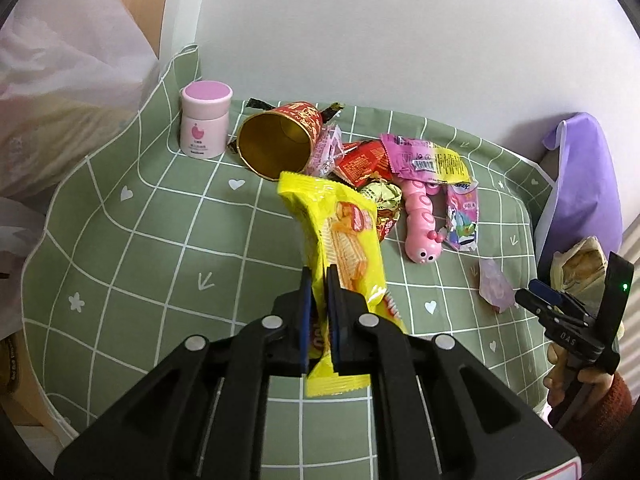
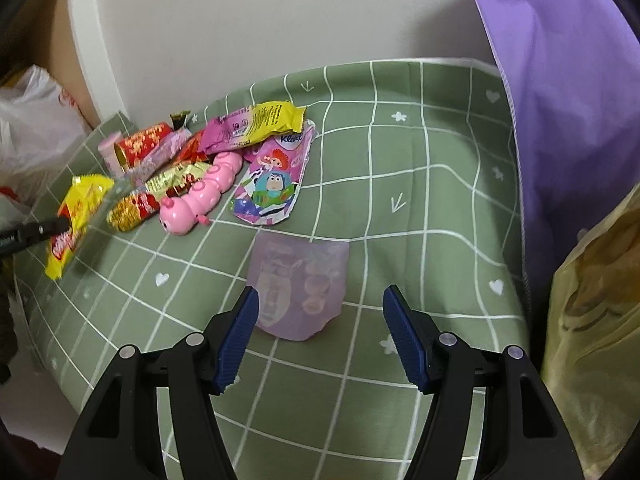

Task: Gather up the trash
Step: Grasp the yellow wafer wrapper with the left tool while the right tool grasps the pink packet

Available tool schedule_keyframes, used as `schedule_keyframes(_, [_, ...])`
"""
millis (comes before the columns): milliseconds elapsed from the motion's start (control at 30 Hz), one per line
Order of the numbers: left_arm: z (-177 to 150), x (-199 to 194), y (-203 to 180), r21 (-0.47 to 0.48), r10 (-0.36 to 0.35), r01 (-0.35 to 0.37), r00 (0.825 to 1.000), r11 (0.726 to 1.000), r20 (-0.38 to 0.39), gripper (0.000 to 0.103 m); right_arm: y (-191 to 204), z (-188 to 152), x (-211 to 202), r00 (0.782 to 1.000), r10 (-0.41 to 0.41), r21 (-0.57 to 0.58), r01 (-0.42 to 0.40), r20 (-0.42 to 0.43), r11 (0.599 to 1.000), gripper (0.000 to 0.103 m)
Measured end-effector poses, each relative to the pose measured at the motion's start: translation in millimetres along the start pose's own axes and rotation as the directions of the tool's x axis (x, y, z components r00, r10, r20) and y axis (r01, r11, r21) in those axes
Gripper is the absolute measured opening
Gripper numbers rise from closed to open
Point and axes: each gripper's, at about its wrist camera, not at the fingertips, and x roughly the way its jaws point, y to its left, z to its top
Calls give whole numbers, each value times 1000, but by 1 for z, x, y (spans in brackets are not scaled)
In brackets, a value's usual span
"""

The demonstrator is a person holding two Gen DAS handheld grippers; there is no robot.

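Note:
My left gripper is shut on a yellow wafer wrapper and holds it above the green checked cloth; the wrapper also shows in the right wrist view. My right gripper is open and empty, just short of a pale purple wrapper, which also shows in the left wrist view. A pile of trash lies behind: a tipped red and gold cup, red wrappers, a pink and yellow wrapper, a cartoon pouch.
A pink caterpillar toy lies among the wrappers. A pink jar stands at the back left. A white plastic bag hangs at the left. A purple bag and a yellowish bag are at the right.

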Motion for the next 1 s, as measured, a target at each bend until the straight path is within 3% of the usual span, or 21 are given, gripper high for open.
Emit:
schedule_keyframes(67, [1, 3, 1, -3, 4, -4, 1000, 1000, -7, 6, -2, 1, 6, 1000, 9, 41, -8, -22, 999, 51])
schedule_keyframes(267, [-4, 7, -2, -13, -5, 4, 1000, 1000, -26, 7, 0, -9, 3, 1000, 9, 122, -7, -18, 993, 50])
schedule_keyframes(467, [-12, 13, -8, 4, -5, 5, 999, 1000, -54, 12, 0, -12, 22, 998, 11, 167, -1, -56, 986, 37])
schedule_keyframes(533, [-13, 12, -8, 4, -1, 1, 999, 1000, -52, 14, 3, -9, 26, 997, 12, 145, -2, -70, 989, 14])
schedule_keyframes(600, [-14, 9, -8, -1, 1, -1, 999, 1000, -48, 16, 4, -4, 23, 997, 50, 144, -41, -62, 989, 6])
schedule_keyframes(833, [-13, 5, -4, -3, 1, -2, 999, 1000, -37, 24, 13, 18, -16, 996, 81, 75, -83, 30, 994, 4])
schedule_keyframes(1000, [-11, 7, 2, -21, 10, -11, 999, 1000, -36, 37, 7, 25, -36, 995, 76, 68, -80, 59, 994, 4])
